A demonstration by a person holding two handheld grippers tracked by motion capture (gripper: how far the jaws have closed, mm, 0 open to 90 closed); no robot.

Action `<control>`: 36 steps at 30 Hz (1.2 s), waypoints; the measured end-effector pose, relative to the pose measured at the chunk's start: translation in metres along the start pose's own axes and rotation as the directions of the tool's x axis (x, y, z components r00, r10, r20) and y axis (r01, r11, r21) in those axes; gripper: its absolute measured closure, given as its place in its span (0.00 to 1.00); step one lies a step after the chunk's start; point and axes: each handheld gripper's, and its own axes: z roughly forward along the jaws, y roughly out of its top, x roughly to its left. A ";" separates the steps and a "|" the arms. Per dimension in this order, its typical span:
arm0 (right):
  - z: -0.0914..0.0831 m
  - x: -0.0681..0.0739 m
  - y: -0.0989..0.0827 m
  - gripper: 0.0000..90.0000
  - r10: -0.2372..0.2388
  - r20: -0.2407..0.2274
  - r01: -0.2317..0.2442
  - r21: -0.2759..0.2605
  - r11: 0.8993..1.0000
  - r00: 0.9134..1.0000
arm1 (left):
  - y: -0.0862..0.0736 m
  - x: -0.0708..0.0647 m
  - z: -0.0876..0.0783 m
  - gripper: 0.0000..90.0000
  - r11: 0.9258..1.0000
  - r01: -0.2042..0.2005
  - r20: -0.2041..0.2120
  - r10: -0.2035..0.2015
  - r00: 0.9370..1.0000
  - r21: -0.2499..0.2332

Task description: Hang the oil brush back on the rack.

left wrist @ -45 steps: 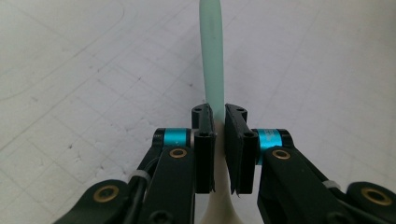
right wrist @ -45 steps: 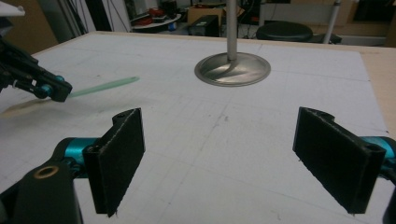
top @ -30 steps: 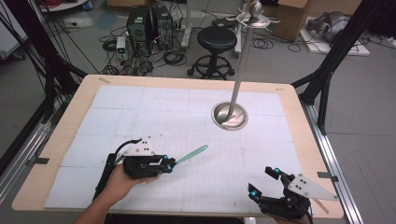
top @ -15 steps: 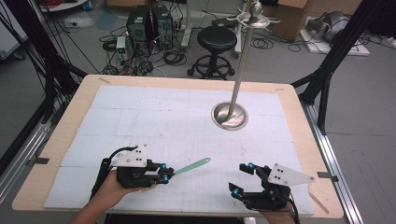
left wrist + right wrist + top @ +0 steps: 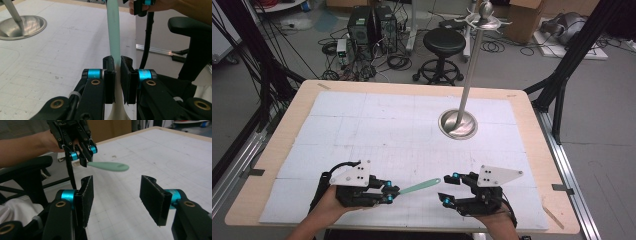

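Clamping the pale green spatula by its handle, the left gripper sits near the front edge of the bench, left of centre; its jaws are nearly together with the handle pinched between them, and the blade juts out above the white mat toward the right gripper. The right gripper has just been closing its jaws, yet they stand well apart with nothing between them, the spatula's tip ahead of them in the right gripper view. Both grippers lie close to the front edge. A wide bare stretch of mat separates them from the round metal base of a tall pole stand further back.
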 end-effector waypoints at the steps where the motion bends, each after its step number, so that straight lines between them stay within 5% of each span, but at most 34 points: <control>1: 0.003 -0.001 0.003 0.51 -0.002 -0.024 0.002 0.006 1.000 1.000 | 0.001 -0.001 0.001 0.91 1.000 -0.004 0.008 0.004 1.000 -0.004; 9: 0.011 0.000 0.010 0.60 -0.028 -0.095 0.030 0.024 0.999 0.995 | 0.001 -0.003 0.004 0.91 1.000 -0.014 0.054 0.014 0.998 -0.002; 19: 0.018 0.003 0.013 0.76 -0.039 -0.207 0.052 0.057 0.997 0.978 | 0.001 -0.003 0.006 0.91 0.999 -0.029 0.114 0.030 0.993 -0.016; 36: 0.019 0.009 0.017 0.84 -0.049 -0.241 0.073 0.094 0.993 0.969 | -0.001 -0.003 0.011 0.90 0.999 -0.053 0.144 0.052 0.988 0.003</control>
